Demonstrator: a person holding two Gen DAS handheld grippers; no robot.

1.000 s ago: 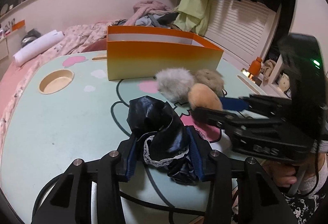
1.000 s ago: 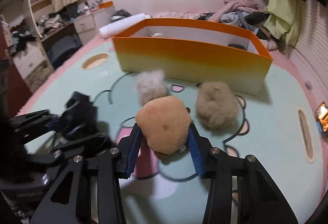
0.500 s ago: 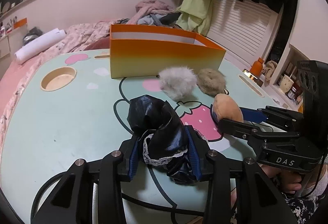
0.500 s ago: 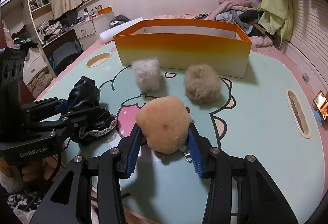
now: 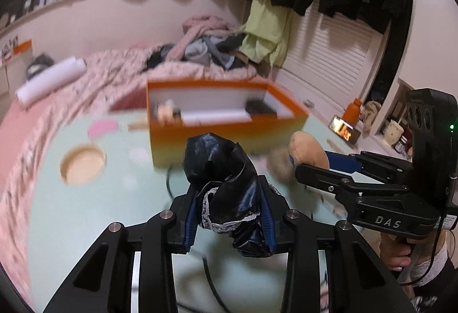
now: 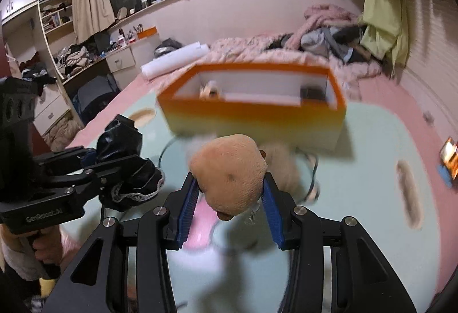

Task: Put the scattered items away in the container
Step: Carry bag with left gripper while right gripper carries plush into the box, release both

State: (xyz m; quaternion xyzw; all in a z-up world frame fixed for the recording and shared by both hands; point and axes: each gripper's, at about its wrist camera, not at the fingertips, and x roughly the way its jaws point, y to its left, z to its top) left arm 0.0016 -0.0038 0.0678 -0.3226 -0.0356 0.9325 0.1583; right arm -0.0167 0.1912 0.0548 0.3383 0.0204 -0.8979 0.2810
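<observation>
Left claw grips a crumpled black cloth with a lace edge between its blue pads; its jaws are closing on the bundle, and they stand fairly narrow. Right claw is clamped at a moderate width on a tan plush ball, which bulges above its pads. Both loads hang clear of the pale green table.

The orange box lies straight ahead of both claws and below them, open at the top, its long side running across the view and its white inside showing a few small things already in it. From the right claw the box is centred in front; from the left claw it sits ahead and a little to the right, with the right claw just beside it on that side. Neither looks clearly nearer, so I judge either could drop first, provided each load clears the near orange wall before release. A fluffy beige ball lies on the table between the right claw and the box, partly hidden.

Compared with a second ago, both claws have risen off the table with their loads, the box interior has come into sight over its near wall, and the left jaws have narrowed on the cloth.
</observation>
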